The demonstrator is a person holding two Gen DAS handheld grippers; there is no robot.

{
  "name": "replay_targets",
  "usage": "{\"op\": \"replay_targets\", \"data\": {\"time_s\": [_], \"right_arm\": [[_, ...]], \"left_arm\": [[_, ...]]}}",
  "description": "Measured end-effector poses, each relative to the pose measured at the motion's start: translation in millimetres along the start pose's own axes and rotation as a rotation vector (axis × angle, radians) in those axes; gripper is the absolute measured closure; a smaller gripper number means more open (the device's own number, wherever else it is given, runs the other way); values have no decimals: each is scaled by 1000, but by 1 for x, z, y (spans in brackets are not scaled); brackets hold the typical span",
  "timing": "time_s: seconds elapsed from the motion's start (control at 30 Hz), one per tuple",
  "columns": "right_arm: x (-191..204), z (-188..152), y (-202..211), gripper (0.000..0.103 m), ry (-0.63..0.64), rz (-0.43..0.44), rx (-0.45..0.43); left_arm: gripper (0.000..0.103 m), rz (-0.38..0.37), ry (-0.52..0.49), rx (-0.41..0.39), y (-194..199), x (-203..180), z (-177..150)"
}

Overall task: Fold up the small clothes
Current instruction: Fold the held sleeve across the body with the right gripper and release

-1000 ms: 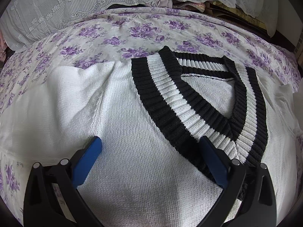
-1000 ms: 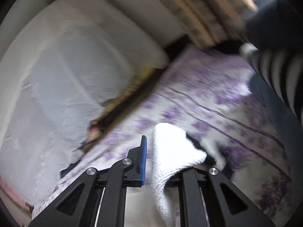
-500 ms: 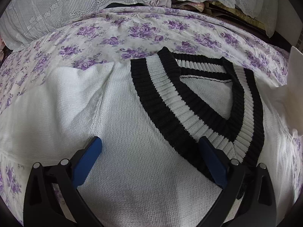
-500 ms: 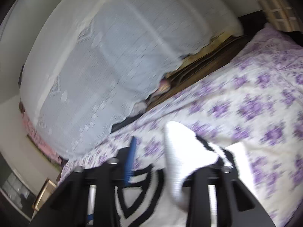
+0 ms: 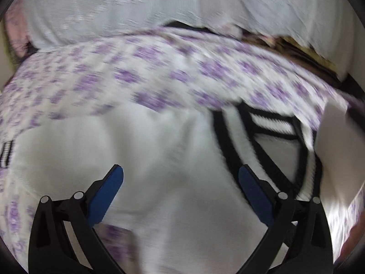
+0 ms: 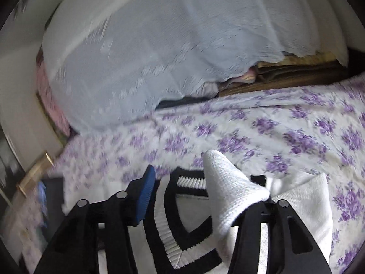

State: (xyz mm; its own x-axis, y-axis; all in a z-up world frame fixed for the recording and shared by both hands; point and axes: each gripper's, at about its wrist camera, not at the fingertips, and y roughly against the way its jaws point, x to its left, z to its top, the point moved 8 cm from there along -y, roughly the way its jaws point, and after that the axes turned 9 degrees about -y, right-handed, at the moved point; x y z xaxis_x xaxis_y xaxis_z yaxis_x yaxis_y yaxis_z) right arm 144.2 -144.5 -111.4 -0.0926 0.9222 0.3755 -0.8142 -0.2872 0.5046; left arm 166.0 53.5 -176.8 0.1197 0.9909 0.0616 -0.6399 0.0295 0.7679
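Left claw (image 5: 180,180): spread wide, empty, above the white sweater (image 5: 159,159) at frame centre.
Right claw (image 6: 205,194): jaws just been opening, half parted; sweater's sleeve (image 6: 230,191) draped over its right finger, unpinched.
Sweater: flat on floral bed (image 6: 285,125).

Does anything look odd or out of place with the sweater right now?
Yes. A white fold of the sweater lies draped over one finger of the right gripper, though its fingers have just been opening. It looks snagged there instead of dropping flat onto the bed.

Left gripper (image 5: 180,178) fingers (image 5: 107,194) spread above white sweater (image 5: 173,159)
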Motion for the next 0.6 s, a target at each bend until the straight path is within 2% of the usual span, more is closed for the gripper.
{"op": "replay_targets", "data": {"time_s": [0.03,0.1,0.17,0.27,0.37,0.43,0.5,0.6], "right_arm": [[13,-9,-10,34,65,-21,35],[36,-38,-37,21,241,-81,169],[46,-67,-57,20,383,-140,275],[46,-82,-55,20,437,-166,302],[39,-75,-31,19,433,-130,282],[30,-65,-14,7,392,-85,258],[28,-58,8,4,334,39,262],[25,-56,27,4,269,164,259]], "left_arm": [[4,17,27,-7,2,11,2],[4,32,80,-20,4,29,6],[4,36,122,-18,4,46,7],[4,30,163,-2,3,59,6],[4,15,161,11,0,56,5],[4,16,147,21,-1,52,3],[4,3,135,33,-4,46,1],[4,-22,110,47,-7,34,-2]]}}
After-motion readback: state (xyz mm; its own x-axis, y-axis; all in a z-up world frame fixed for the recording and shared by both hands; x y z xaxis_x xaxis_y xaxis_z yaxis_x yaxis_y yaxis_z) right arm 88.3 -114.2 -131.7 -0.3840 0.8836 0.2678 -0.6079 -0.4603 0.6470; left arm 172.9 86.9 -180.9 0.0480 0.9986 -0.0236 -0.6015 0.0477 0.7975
